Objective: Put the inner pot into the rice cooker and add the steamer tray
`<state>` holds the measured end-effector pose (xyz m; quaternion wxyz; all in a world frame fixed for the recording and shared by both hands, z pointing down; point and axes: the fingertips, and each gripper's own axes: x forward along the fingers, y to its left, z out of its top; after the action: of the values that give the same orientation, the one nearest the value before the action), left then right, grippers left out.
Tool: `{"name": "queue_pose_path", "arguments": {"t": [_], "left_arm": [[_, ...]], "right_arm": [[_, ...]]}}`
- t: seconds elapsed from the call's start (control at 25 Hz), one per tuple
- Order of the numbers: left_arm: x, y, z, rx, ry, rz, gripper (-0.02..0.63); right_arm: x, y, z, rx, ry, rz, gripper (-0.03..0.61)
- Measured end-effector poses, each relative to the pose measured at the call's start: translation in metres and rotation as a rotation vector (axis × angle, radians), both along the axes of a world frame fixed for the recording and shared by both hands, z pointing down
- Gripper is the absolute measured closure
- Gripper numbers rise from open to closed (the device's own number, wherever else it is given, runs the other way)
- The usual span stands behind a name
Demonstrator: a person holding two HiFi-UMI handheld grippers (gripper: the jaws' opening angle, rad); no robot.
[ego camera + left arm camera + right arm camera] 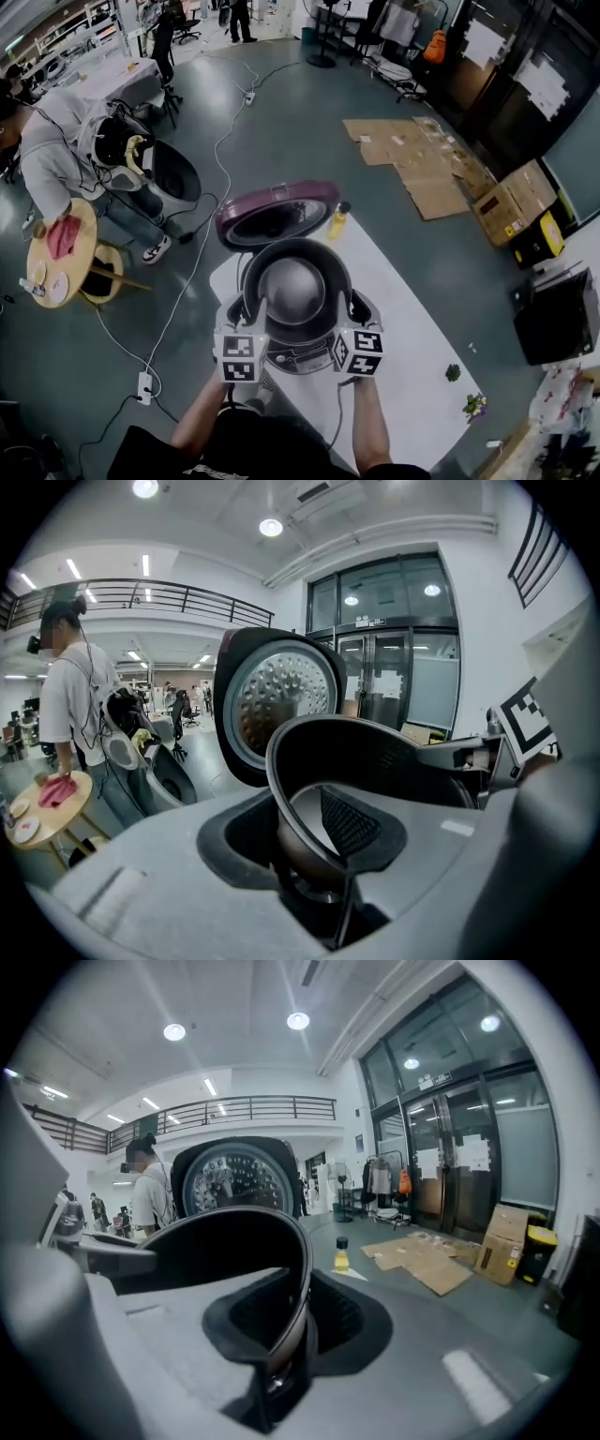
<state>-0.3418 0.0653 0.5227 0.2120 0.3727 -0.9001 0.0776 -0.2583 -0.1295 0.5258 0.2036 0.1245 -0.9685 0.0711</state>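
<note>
Closest to the person, the left gripper (246,319) and the right gripper (351,319) hold the round dark metal inner pot with the silvery inside (292,289) by opposite sides of its rim. In the left gripper view, the jaws of the left gripper (323,829) pinch the thin rim, one pad inside the pot (394,761) and one outside. The right gripper (292,1321) holds the far rim of the pot (225,1241) in the same way. Neither hand is nearer; the pot hangs between them, mouth up and roughly level.

What matters is what lies below. The white rice cooker body (302,358) sits on the white tabletop (412,347) straight under the pot, so I judge the way in is plainly downward. I cannot tell whether the pot's base has entered the well yet.

Beyond, the maroon hinged lid (277,214) stands open, leaving the way clear. A small yellow bottle (337,222) stands just beside it. I see no steamer tray.
</note>
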Motion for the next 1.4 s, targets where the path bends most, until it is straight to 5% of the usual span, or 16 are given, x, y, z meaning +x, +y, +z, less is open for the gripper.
{"name": "queue_pose_path", "arguments": {"t": [0.68,1.4], "left_arm": [[-0.013,0.004,0.063,-0.117,0.126,0.007,0.457],[-0.014,0.006,0.111,-0.262,0.218,0.072,0.443]], "right_arm": [[-0.012,0.007,0.067,-0.016,0.253,-0.067,0.491],[-0.01,0.018,0.112,0.076,0.544,-0.163,0.463]]}}
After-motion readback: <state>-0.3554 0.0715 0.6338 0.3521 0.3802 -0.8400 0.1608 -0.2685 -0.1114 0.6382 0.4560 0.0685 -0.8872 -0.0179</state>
